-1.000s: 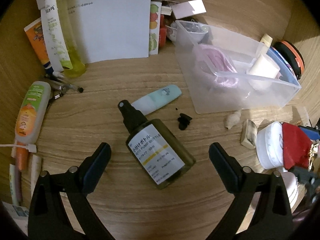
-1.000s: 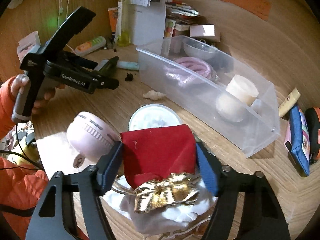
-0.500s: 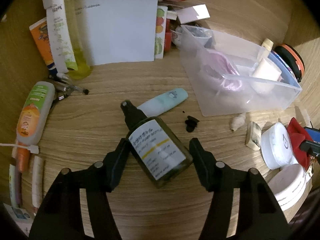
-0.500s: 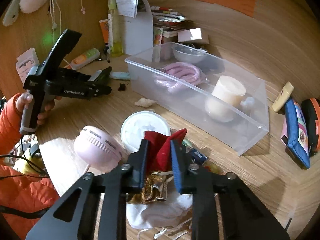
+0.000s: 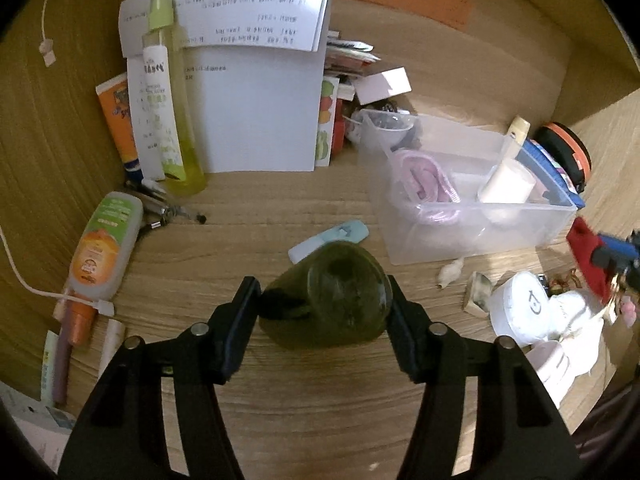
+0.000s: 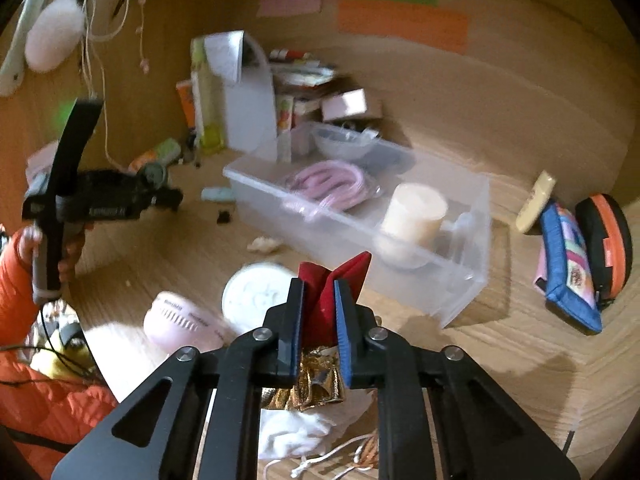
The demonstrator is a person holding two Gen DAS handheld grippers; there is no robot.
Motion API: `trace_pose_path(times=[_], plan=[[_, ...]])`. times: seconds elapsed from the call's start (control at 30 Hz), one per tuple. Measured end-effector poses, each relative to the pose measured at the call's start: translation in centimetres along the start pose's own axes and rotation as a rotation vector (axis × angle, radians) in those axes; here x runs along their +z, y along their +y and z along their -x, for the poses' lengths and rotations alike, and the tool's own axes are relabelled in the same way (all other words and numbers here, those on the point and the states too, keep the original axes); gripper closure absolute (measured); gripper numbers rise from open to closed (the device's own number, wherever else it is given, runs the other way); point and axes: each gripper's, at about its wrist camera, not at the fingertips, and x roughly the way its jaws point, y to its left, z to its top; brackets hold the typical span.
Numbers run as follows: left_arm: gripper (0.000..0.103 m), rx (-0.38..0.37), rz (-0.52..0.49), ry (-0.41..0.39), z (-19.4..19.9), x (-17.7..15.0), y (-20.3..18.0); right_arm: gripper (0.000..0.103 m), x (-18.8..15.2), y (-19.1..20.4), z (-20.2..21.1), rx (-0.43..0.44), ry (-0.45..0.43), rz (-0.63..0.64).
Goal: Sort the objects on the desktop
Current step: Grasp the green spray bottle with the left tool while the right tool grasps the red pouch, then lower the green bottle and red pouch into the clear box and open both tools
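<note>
My left gripper (image 5: 320, 300) holds the dark green spray bottle (image 5: 332, 296) between its fingers (image 5: 240, 320), base toward the lens; its label and pump head are hidden from me. My right gripper (image 6: 318, 304) has its fingers (image 6: 294, 312) nearly together, pinching the red pouch (image 6: 326, 292), whose gold bow (image 6: 316, 384) shows below them. The right wrist view is blurred, so small print there is unreadable. In the left wrist view the white sheet (image 5: 260, 80) bears lines of text too small to read, and the tall yellow bottle (image 5: 172, 120) and orange-labelled tube (image 5: 100, 248) carry writing I cannot make out. The white round lid (image 5: 520, 308) shows a simple mark. The clear plastic bin (image 5: 472, 236) on the tabletop (image 5: 300, 420) contains a coiled pink cable (image 5: 424, 184), a cream cylinder (image 5: 506, 182) and a small clear bowl (image 5: 386, 124) at its far end. A pale blue tube (image 5: 320, 238) lies partly hidden behind the spray bottle. A hand (image 6: 68, 244) in an orange sleeve (image 6: 16, 272) grips the left handle.
</note>
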Motion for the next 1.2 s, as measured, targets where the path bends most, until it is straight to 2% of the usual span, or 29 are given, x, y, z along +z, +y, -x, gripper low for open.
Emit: trace_pose_path(times=[0.13, 0.37, 0.57, 0.97, 1.2], plan=[[0.061, -0.02, 0.003, -0.006, 0.6, -0.1, -0.2, 0.09, 1.0, -0.8, 1.4, -0.013, -0.057, -0.029], [0.062, -0.026, 0.007, 0.01, -0.1, -0.3, -0.3, 0.09, 2.9, -1.9, 2.4, -0.018, -0.122, -0.058], [0.062, -0.042, 0.017, -0.021, 0.6, 0.5, -0.2, 0.09, 4.2, -2.2, 2.4, -0.015, -0.153, -0.065], [0.062, -0.1, -0.007, -0.144, 3.4, 4.9, -2.5, 0.09, 7.8, -3.3, 0.8, -0.009, -0.204, -0.091], [0.062, -0.135, -0.022, -0.18, 3.0, 8.1, -4.1, 0.09, 9.6, -4.3, -1.3, -0.015, -0.221, -0.139]])
